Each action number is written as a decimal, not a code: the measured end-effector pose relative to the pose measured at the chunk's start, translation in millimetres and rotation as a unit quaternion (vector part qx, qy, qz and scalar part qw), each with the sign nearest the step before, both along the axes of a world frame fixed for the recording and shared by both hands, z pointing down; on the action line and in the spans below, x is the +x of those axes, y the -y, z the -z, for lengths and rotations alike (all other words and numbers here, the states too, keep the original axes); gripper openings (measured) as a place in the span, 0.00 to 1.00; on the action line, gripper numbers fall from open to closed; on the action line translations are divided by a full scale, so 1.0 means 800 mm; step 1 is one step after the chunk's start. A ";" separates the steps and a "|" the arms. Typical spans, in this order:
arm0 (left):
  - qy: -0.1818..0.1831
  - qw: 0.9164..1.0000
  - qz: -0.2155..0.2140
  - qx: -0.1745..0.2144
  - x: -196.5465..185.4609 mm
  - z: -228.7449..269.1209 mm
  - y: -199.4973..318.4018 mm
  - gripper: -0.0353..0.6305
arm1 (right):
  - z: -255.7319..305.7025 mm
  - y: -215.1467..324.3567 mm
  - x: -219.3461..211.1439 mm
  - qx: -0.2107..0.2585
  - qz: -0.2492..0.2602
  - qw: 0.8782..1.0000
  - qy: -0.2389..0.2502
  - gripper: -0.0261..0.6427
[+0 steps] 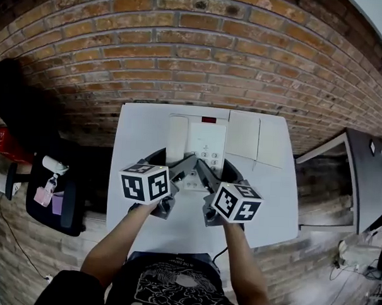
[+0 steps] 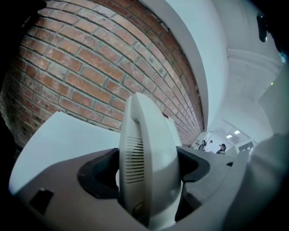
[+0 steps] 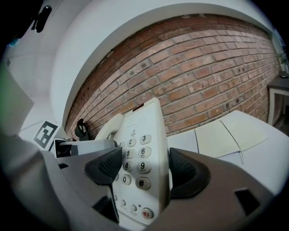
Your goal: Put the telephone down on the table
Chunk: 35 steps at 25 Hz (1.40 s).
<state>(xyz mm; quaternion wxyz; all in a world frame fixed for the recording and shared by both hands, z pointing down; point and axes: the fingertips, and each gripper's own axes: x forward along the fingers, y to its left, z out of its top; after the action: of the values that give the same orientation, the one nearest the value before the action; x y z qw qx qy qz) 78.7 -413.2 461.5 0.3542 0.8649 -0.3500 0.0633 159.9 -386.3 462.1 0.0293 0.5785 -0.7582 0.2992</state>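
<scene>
Telephone (image 1: 197,146) handling is being shared between both claws here, which suits a two-part thing whose handset (image 2: 144,153) could slip off its cradle if only the base were carried. The left gripper (image 2: 149,167) is pinching the handset side, its dark pads pressing on either flank of the ribbed earpiece end, so the receiver is being kept seated against the body. The right gripper (image 3: 144,169) is clamping the opposite side by the keypad (image 3: 135,153), one pad lying on the button face and the other on the underside of the casing. In the head view the two grippers are converging on the phone's near end, and the set is sitting over the middle of the white table (image 1: 141,134), towards its far edge under the brick wall (image 1: 195,54). White paper sheets (image 1: 255,139) are lying just beside it towards the far right corner. Whether the base is already touching the tabletop cannot be told; in the gripper views it is looking tilted, so it is probably hanging just clear. Judging from this, the lowering is being finished and both grips are waiting to be released.
</scene>
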 end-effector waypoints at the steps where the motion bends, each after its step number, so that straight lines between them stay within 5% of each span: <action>1: 0.002 1.000 0.006 -0.007 0.005 -0.008 0.005 0.64 | -0.008 0.006 0.006 -0.006 0.006 1.000 0.003 0.53; 18: 0.046 0.992 0.042 -0.107 0.061 -0.138 0.058 0.64 | -0.143 0.064 0.064 -0.118 0.041 0.991 0.045 0.53; 35: 0.059 0.986 0.045 -0.151 0.061 -0.181 0.061 0.64 | -0.183 0.067 0.062 -0.151 0.044 0.987 0.042 0.53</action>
<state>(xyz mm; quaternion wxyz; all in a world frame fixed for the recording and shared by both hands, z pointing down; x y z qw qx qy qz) 127.3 -461.8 606.7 0.4617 0.7797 -0.3953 0.1505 209.2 -440.1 608.7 0.0978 0.5207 -0.7295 0.4325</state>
